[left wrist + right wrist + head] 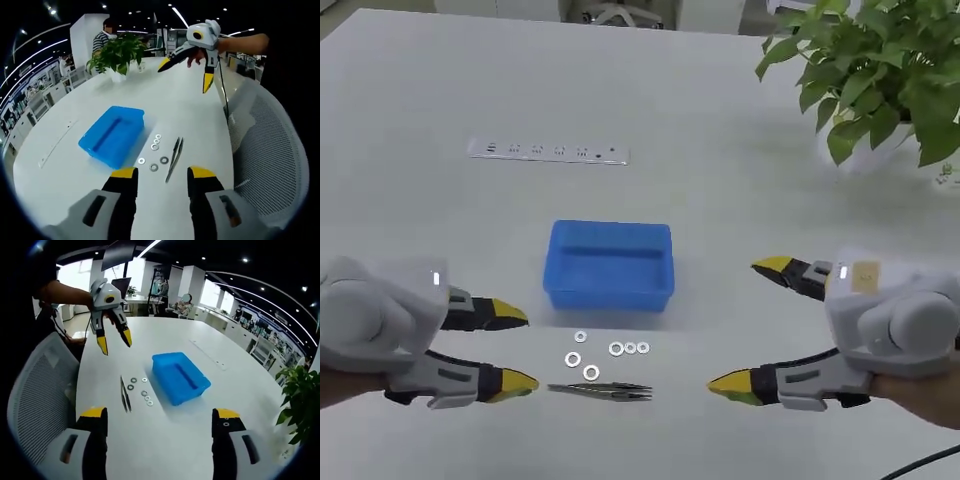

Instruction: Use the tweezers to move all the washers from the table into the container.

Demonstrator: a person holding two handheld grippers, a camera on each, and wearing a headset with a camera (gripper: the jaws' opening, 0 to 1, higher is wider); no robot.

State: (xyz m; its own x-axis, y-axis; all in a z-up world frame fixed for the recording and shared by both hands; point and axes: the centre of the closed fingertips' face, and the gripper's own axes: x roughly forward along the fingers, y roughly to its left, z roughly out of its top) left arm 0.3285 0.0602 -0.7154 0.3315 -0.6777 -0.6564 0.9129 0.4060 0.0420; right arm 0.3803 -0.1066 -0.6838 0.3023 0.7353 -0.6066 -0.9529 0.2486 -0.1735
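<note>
The blue plastic container (610,265), a rectangular bin with rounded corners, sits mid-table, its inner floor showing plain blue. Six flat metal ring washers (616,349) lie on the white table (740,180) just in front of it, three of them in a short row. One pair of slim metal tweezers (600,390) lies just beside the washers, nearer the person. The left gripper (528,348) and right gripper (735,323) hover on either side, yellow-tipped jaws spread apart, holding nothing.
</note>
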